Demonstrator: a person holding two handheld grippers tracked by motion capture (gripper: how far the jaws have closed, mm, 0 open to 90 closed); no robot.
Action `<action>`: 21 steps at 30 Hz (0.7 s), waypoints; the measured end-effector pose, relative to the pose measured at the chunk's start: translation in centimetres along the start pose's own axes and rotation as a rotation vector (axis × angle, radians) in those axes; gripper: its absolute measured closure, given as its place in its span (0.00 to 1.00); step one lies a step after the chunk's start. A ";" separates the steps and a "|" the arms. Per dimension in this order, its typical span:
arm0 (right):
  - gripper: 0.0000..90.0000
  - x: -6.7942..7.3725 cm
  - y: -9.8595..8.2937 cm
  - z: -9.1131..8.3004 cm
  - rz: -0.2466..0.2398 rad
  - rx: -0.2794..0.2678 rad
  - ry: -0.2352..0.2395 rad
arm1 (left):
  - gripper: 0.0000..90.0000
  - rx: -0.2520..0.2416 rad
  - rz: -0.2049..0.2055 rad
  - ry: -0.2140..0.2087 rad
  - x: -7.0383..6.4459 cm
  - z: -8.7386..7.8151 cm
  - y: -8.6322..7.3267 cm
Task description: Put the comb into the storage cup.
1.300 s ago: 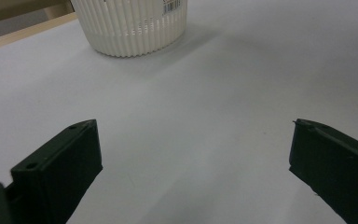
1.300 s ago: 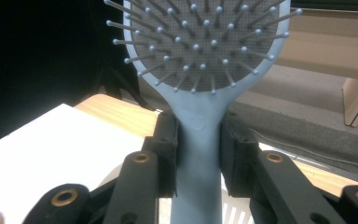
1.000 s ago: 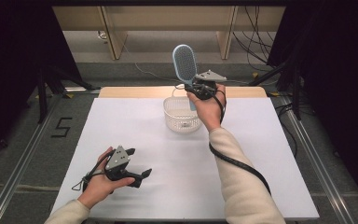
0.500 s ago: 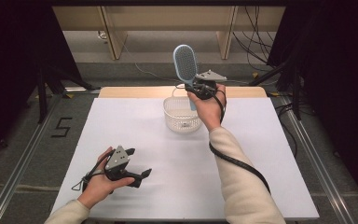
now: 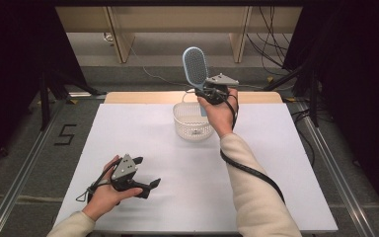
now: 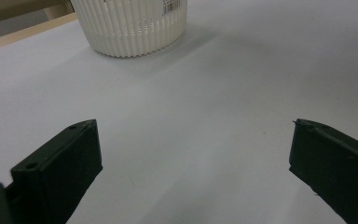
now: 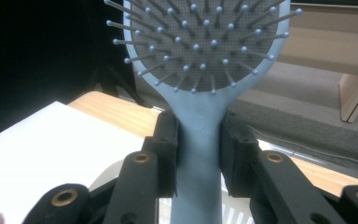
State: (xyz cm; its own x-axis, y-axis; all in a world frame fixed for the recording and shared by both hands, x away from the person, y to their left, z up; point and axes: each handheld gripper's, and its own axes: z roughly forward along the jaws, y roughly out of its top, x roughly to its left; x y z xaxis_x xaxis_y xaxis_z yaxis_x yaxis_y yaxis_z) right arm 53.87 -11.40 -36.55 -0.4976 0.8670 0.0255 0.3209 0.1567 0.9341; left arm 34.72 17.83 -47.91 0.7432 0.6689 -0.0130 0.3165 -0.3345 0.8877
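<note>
A light blue hairbrush [image 5: 195,64] stands upright in the air, its bristled head above its handle. My right gripper [image 5: 210,92] is shut on the handle, just above a white slatted basket [image 5: 192,129] at the far middle of the white table. In the right gripper view the brush handle [image 7: 197,154] is clamped between both jaws and the bristles face the camera. My left gripper [image 5: 146,187] rests open on the table at the near left with nothing between its jaws. Ahead of it in the left gripper view stands the basket [image 6: 130,25].
The white table top [image 5: 128,143] has a wooden strip [image 5: 143,97] along its far edge. Metal rails run down both sides of the table. A cable trails from my right gripper along the sleeve. Wooden furniture legs and cables stand on the floor beyond.
The hairbrush and my right gripper have risen slightly and tilted a little; my left gripper has stayed where it was.
</note>
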 end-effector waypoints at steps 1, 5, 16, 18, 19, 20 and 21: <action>0.79 0.0 0.0 0.0 0.001 -0.001 0.000 | 0.02 0.001 0.000 0.000 0.0 0.0 0.0; 0.79 0.1 0.1 0.0 -0.001 -0.001 0.001 | 0.02 0.000 0.001 0.000 0.0 0.0 0.0; 0.79 0.0 -0.1 0.3 0.000 0.010 0.008 | 0.02 0.001 -0.001 0.000 0.0 0.0 0.0; 0.79 0.0 -0.2 0.4 0.000 0.012 0.009 | 0.02 0.001 0.001 0.000 0.0 0.0 0.0; 0.79 0.0 -0.3 0.5 -0.001 0.010 0.008 | 0.02 0.001 0.001 -0.001 0.0 0.0 0.0; 0.79 0.0 -0.3 0.5 0.000 0.013 0.008 | 0.02 0.001 0.001 -0.001 0.0 0.0 0.0; 0.79 0.0 -0.3 0.5 0.000 0.013 0.008 | 0.02 0.001 0.002 -0.001 0.0 0.0 0.0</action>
State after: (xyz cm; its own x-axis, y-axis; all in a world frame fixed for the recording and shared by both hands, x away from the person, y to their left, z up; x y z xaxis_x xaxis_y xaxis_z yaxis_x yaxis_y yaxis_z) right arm 54.19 -11.18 -37.03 -0.5037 0.8634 0.0284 0.3312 0.1626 0.9295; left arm 34.70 17.79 -47.91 0.7442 0.6679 -0.0119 0.3162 -0.3364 0.8870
